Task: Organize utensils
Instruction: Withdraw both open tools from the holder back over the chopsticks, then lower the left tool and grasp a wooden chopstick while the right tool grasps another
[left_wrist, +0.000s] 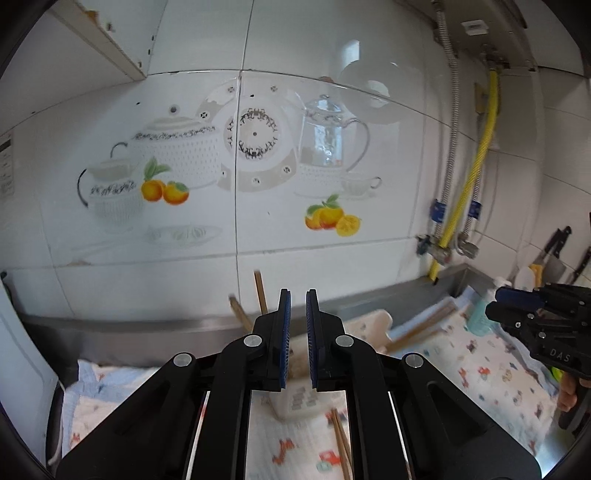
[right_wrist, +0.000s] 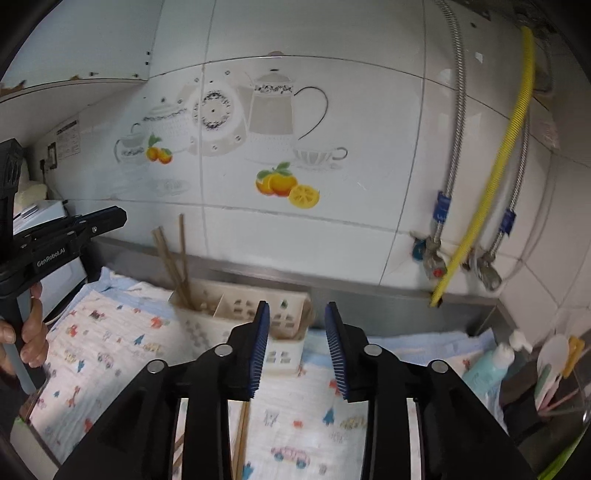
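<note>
A cream perforated utensil holder (right_wrist: 236, 308) (left_wrist: 373, 321) stands on the patterned cloth near the wall. A few wooden chopsticks (right_wrist: 177, 258) (left_wrist: 260, 291) stand in its left compartment. More chopsticks (left_wrist: 421, 328) lean out of its right end. A loose pair of chopsticks (right_wrist: 242, 435) (left_wrist: 341, 443) lies on the cloth in front. My left gripper (left_wrist: 298, 293) hovers just before the holder, shut, with nothing between its pads; the right wrist view shows it at the left edge (right_wrist: 120, 218). My right gripper (right_wrist: 297, 308) (left_wrist: 493, 304) is open and empty in front of the holder's right end.
The patterned cloth (right_wrist: 110, 350) covers a steel counter against a tiled wall (right_wrist: 332, 110). A yellow hose (right_wrist: 491, 184) and metal pipes hang at the right. A blue soap bottle (right_wrist: 484, 369), a cup of utensils (right_wrist: 554, 369) and hanging knives (left_wrist: 557, 243) crowd the right corner.
</note>
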